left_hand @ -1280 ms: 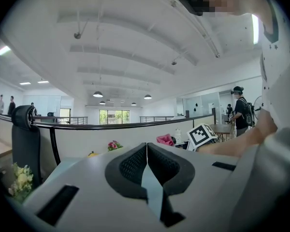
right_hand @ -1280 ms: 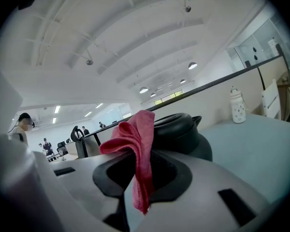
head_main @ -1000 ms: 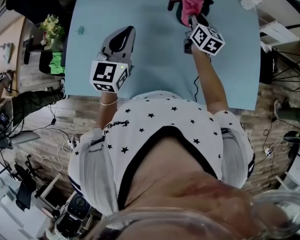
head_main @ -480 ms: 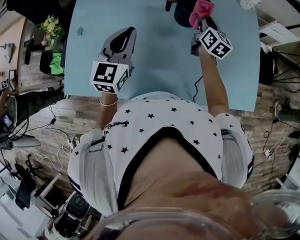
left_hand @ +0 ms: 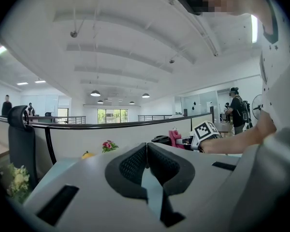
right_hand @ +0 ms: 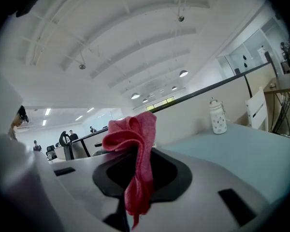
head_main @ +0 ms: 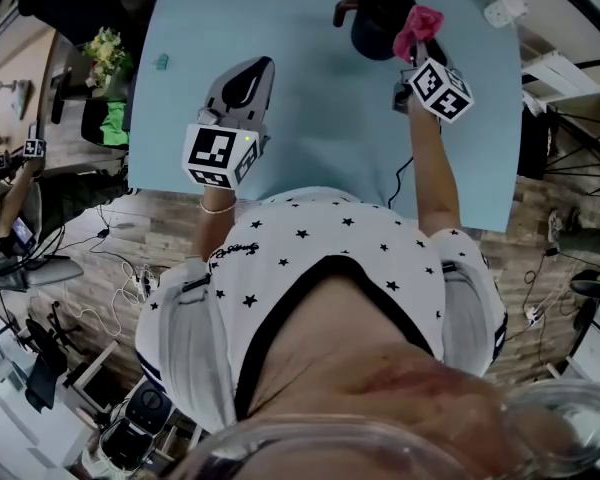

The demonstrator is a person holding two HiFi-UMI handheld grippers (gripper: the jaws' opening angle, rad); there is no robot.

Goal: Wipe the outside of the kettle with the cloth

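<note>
Our right gripper (head_main: pixel 411 53) pinches the cloth (head_main: pixel 420 20) beside the kettle (head_main: pixel 372 30) at the counter's (head_main: pixel 320 118) far edge. We judge wiping unfinished. Our left gripper (head_main: pixel 246 80) idles, closed and empty.

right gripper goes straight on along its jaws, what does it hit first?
Probably the kettle: the right gripper, shut on the cloth, points at its right side, cloth leading. It is off-centre, so it might only graze it.

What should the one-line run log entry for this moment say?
right tool: shut on cloth | cloth: pink, beside black kettle, contact unclear | left tool: shut, empty, over table
</note>
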